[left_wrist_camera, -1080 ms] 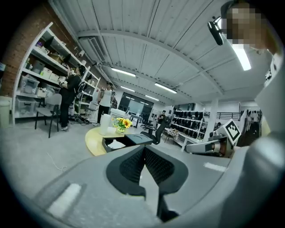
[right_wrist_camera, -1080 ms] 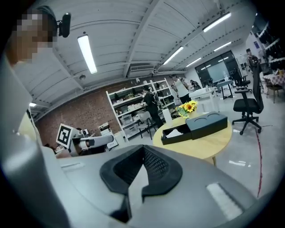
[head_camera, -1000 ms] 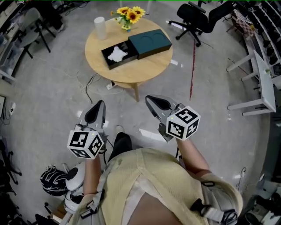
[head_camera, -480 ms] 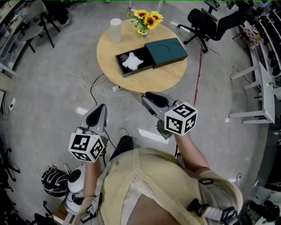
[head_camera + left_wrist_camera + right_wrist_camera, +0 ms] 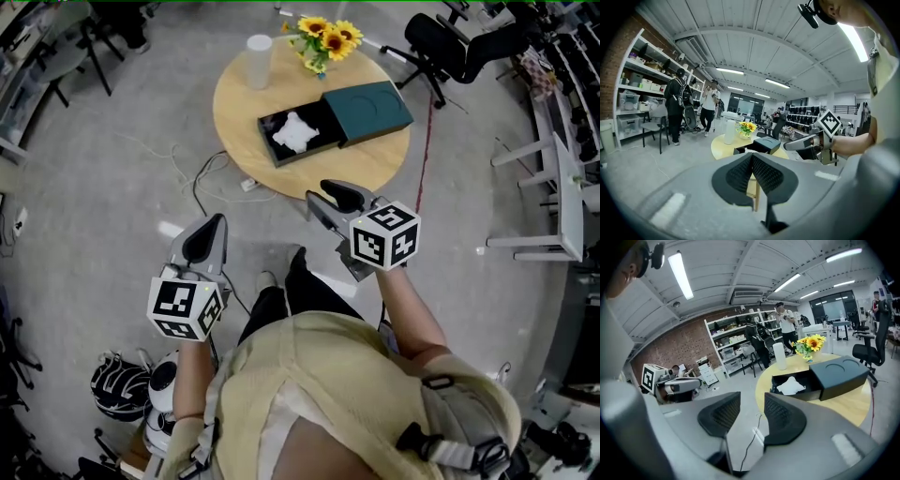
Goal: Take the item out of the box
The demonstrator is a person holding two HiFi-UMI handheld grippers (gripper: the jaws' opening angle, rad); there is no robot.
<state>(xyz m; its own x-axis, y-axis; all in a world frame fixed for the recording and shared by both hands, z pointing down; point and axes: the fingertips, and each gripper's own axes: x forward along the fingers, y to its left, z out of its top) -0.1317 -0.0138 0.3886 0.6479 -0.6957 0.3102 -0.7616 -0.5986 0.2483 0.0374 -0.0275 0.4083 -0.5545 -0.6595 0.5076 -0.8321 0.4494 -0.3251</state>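
A: Claws?
B: Left claw (image 5: 751,157) was clenched and empty. Right claw (image 5: 752,398) was opening with nothing between. Both were well short of the worktop (image 5: 242,111).
A: Item?
B: The white crumpled item (image 5: 296,131) lay in the open box (image 5: 278,153). It looked soft and light, so pinch its raised middle.
A: Obstacles?
B: Probably the box walls. The lid (image 5: 367,105) touched the box. The cup (image 5: 260,49) and flowers (image 5: 328,36) stood behind, apart.
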